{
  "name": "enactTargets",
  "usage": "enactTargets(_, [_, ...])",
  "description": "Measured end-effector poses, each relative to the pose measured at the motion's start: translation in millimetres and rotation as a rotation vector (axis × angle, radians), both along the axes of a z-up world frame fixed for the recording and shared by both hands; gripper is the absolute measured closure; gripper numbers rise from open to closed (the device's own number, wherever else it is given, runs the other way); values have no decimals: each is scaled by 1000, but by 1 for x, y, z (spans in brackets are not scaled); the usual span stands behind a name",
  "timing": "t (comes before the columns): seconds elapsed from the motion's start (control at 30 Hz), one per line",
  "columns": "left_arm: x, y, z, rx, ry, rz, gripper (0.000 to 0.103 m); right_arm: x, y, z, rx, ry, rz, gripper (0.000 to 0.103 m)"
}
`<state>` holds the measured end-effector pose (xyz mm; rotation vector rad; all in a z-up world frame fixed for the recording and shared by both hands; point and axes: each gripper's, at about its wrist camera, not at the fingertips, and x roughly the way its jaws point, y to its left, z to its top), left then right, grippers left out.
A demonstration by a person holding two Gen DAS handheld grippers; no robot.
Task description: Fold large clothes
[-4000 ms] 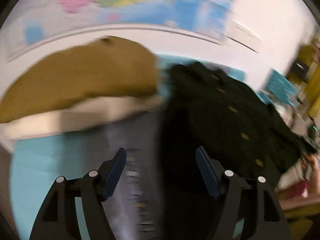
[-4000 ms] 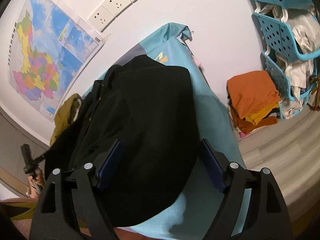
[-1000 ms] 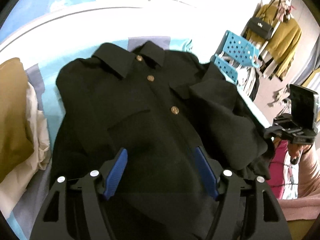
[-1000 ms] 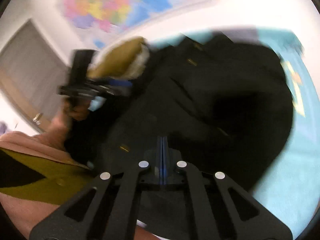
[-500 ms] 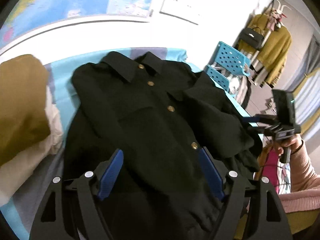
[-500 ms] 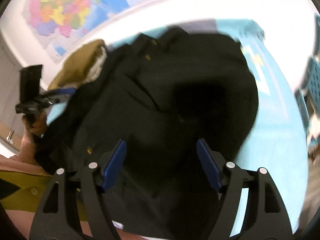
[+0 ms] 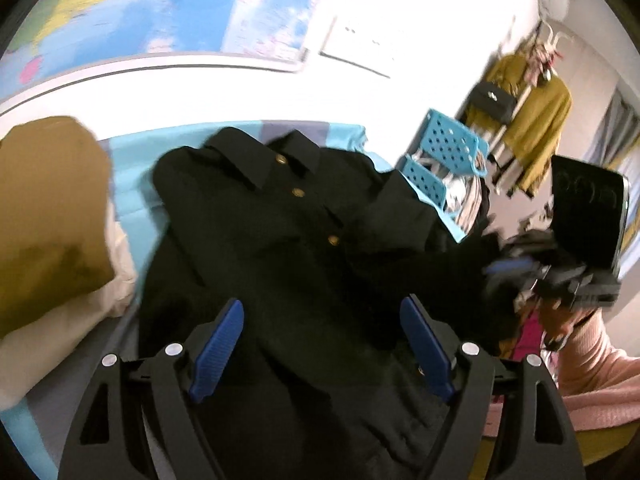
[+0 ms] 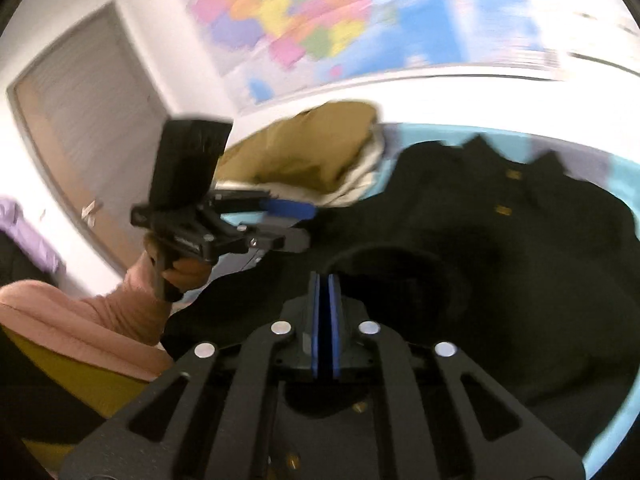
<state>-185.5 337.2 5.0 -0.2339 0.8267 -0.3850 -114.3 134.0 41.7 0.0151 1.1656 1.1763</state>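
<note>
Jacket (image 7: 280,248): lies buttoned, collar far, on your turquoise tabletop (image 7: 132,216).
Left tongs (image 7: 320,344): spread above its hem.
Right tongs (image 8: 324,312): closing; contents unclear.
Risk: a thin pinch slips, dragging the sleeve crooked.

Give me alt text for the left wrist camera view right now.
A black button-up shirt lies spread, collar away from the camera, on a light blue surface, with the open left tool above its lower part. A mustard and cream clothes pile sits left; the right tool is at right.
</note>
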Motion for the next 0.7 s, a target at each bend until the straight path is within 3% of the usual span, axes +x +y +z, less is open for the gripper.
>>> enactTargets(0.1, [-9,11,3,-6,-6,32,24,2,34,-12,11,66,54,54])
enactTargets(0.27, [-19,17,0,-7,19,41,22,17,19,12,95,46,30,49])
enactTargets(0.37, [-21,11,-3,-14,24,-13,17,43,-25,24,116,30,-107,46])
enactTargets(0.43, [-19,-2,-8,10,37,-73,13,64,-58,19,-29,-79,-239,43])
enactTargets(0.5, [-14,-15,-17,37,74,-118,12,84,-84,4,-168,-120,-334,43])
enactTargets(0.53, [-10,-20,-22,46,99,-129,12,101,-104,-12,-248,-118,-405,40])
enactTargets(0.63, [5,-33,-40,81,183,-145,14,138,-148,-53,-352,-38,-550,38])
enactTargets(0.7, [15,-42,-51,130,230,-142,27,154,-165,-79,-388,10,-585,38])
